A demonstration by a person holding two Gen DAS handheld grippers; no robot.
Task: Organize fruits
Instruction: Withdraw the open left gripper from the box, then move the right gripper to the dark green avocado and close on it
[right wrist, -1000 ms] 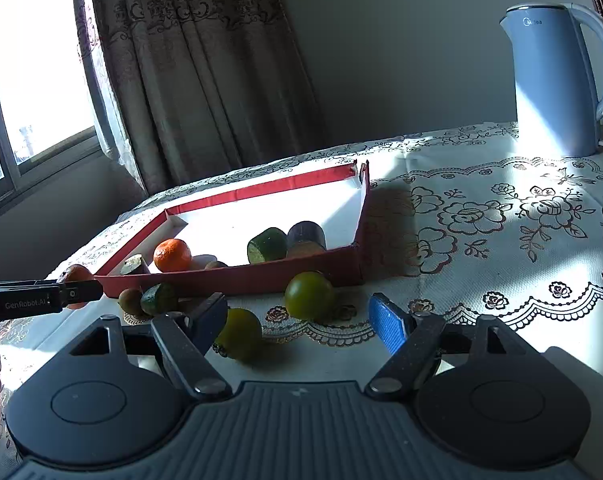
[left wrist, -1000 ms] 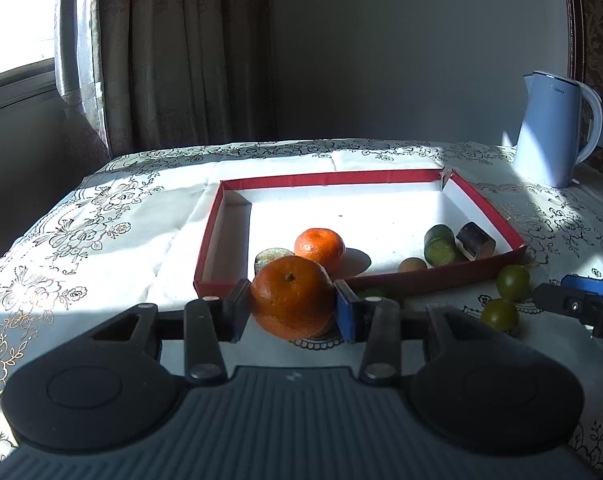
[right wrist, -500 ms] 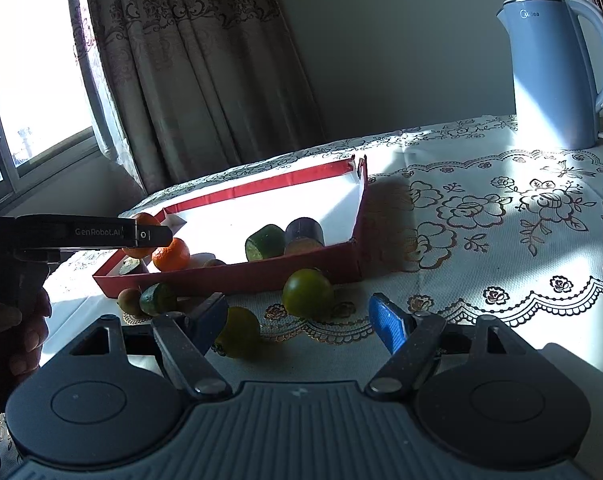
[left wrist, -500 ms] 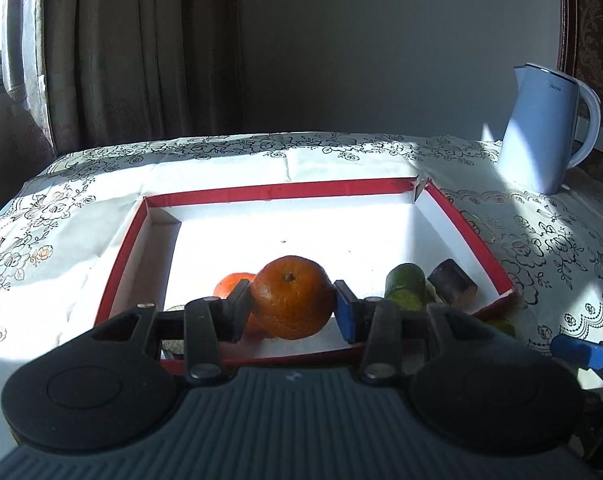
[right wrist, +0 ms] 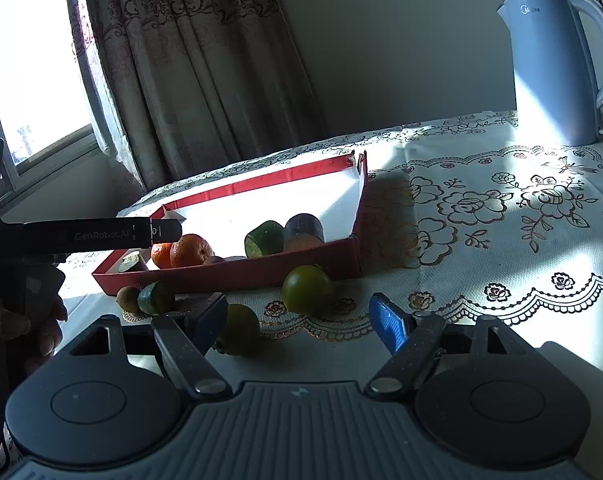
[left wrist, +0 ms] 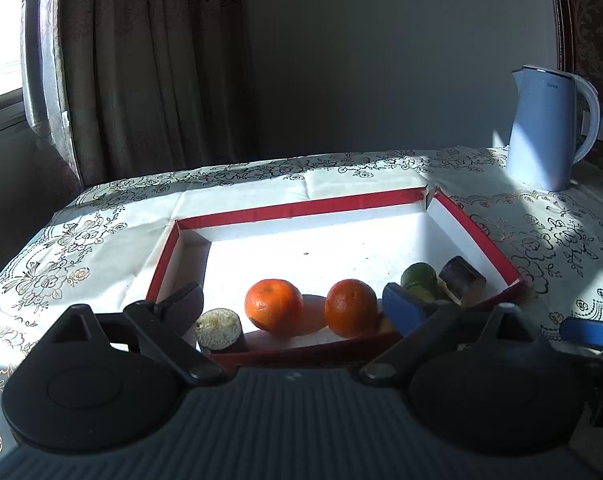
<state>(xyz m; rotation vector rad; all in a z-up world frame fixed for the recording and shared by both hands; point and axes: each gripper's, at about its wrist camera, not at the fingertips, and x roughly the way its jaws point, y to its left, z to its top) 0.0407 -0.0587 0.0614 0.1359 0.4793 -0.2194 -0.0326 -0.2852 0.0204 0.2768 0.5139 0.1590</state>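
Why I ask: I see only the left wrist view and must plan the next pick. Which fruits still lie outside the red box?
Observer: Four pieces, on the tablecloth in front of the red box's near wall: a round green fruit, a second green fruit, a cut green piece and a small brown fruit.
Operator: Which one is closest to the right gripper?
Observer: The second green fruit. It lies just inside the left finger of the right gripper, whose jaws stand open and are not clamped on it.
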